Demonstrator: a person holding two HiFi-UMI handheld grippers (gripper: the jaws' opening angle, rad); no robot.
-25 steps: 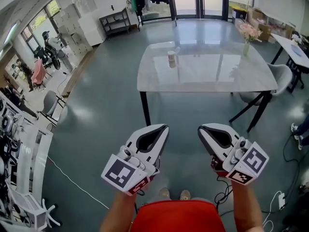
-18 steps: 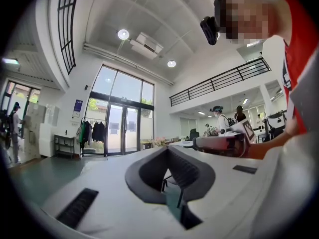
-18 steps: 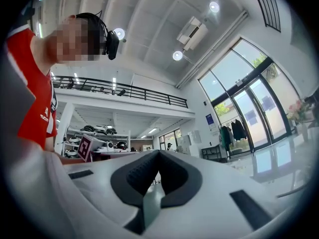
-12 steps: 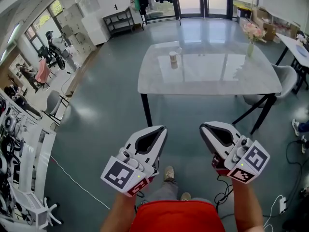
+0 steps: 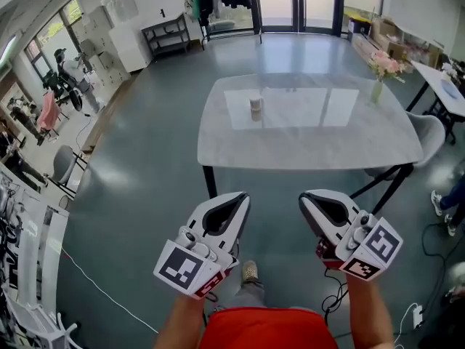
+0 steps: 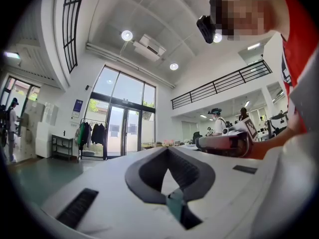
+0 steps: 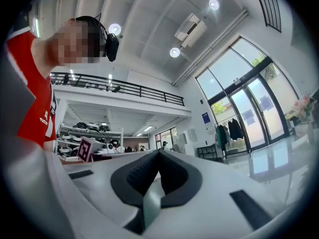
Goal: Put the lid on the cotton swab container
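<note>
The cotton swab container (image 5: 255,107), a small pale cylinder, stands on the far left part of a glossy white table (image 5: 312,140) in the head view. I cannot make out its lid from this distance. My left gripper (image 5: 243,197) and right gripper (image 5: 305,197) are held side by side close to my body, well short of the table's near edge. Both are shut with nothing between the jaws. The left gripper view shows its jaws (image 6: 167,150) meeting at the tip, pointing up toward the ceiling. The right gripper (image 7: 159,154) is likewise shut and tilted upward.
A vase of pink flowers (image 5: 380,75) stands at the table's right side, with a grey chair (image 5: 430,133) beyond that corner. Another table (image 5: 452,86) is at far right. Cables (image 5: 330,297) lie on the green floor. Racks and shelving line the left wall.
The table sits a little lower and nearer in the head view, and the container has shifted down-left with it. Both grippers stay shut and keep their places before my body.
</note>
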